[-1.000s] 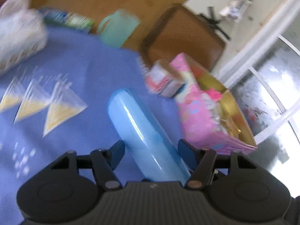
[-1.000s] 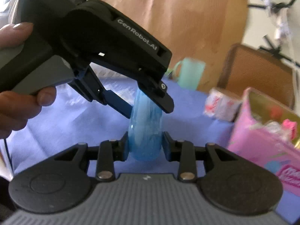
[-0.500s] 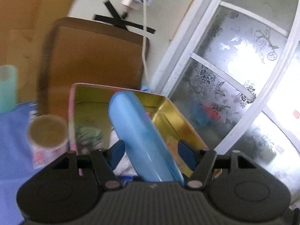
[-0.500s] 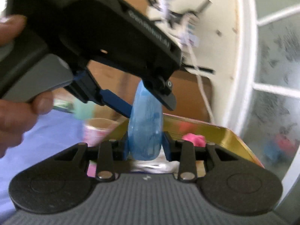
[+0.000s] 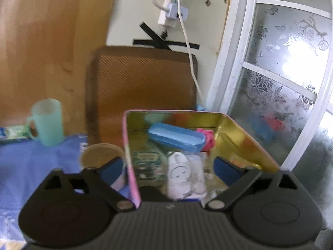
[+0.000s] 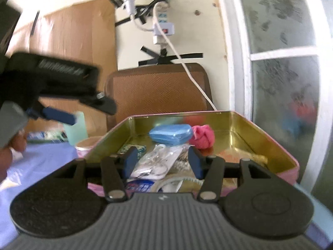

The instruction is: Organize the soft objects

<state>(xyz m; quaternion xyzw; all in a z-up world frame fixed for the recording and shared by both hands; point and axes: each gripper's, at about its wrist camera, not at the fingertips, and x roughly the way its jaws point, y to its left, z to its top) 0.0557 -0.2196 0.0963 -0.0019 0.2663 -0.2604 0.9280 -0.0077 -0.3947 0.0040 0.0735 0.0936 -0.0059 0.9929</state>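
Your left gripper point(image 5: 168, 166) has just been opening; its jaws now stand spread wide with nothing pinched between them. Your right gripper point(image 6: 162, 162) has also just been opening, its jaws parted and bare. Your left hand point(image 6: 8, 154) wraps the left gripper's handle.

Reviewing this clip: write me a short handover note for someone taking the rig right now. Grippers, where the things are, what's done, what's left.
Left gripper: jaws have just been opening, now wide, nothing between them.
Right gripper: jaws have just been opening too, empty, hovering over the tin's near edge.
Blue pouch: released, lying in the gold-lined tin near its back wall, against a pink soft item. A clear packet and other small packets lie nearer the front.
Done: pouch is in the tin.
Left: a paper cup and a green mug stand on the blue cloth outside the tin; whether more soft items remain is out of view.
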